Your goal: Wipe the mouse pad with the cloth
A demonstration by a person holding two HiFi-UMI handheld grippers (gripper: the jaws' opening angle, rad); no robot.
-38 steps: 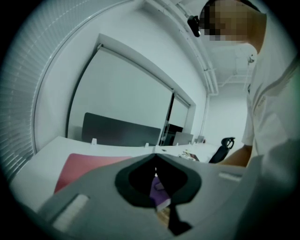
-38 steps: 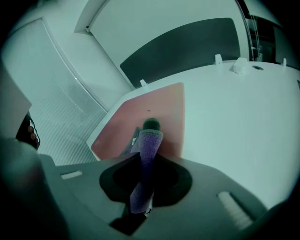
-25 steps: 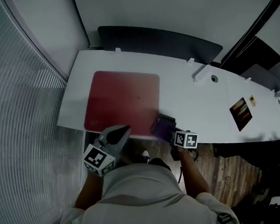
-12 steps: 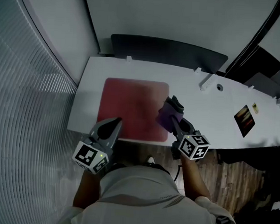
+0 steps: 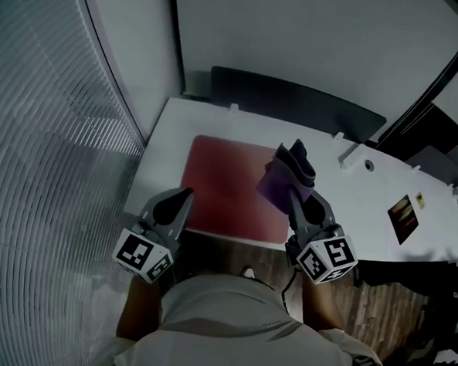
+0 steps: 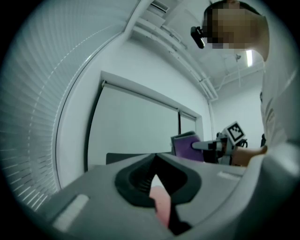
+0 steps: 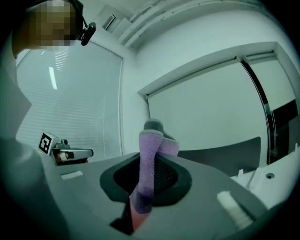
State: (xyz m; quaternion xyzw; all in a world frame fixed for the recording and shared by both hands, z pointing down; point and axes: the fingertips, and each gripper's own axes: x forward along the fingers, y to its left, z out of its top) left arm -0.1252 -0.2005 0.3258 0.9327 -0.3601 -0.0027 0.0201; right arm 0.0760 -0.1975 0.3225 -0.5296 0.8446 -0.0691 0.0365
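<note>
I am pinching the purple cloth (image 5: pixel 286 171) in my right gripper (image 5: pixel 296 192), the jaws clamping tight on its lower fold, and I am holding it over the 3 o'clock edge of the red mouse pad (image 5: pixel 225 187). My left gripper (image 5: pixel 183 194) is hovering at the pad's 7 o'clock corner, its jaws pressing together on nothing. The pad is lying on the white table (image 5: pixel 367 196).

Desk (image 5: pixel 367 201): pad (image 5: pixel 229 188) on its left part. Cloth (image 5: pixel 286 172) over pad's right edge, clamped in right gripper (image 5: pixel 294 192). Left gripper (image 5: pixel 184 193) over pad's near left corner. Power strip (image 5: pixel 353 156) right of pad, card (image 5: pixel 405 218) farther right. Panel (image 5: pixel 296 105) behind pad.
</note>
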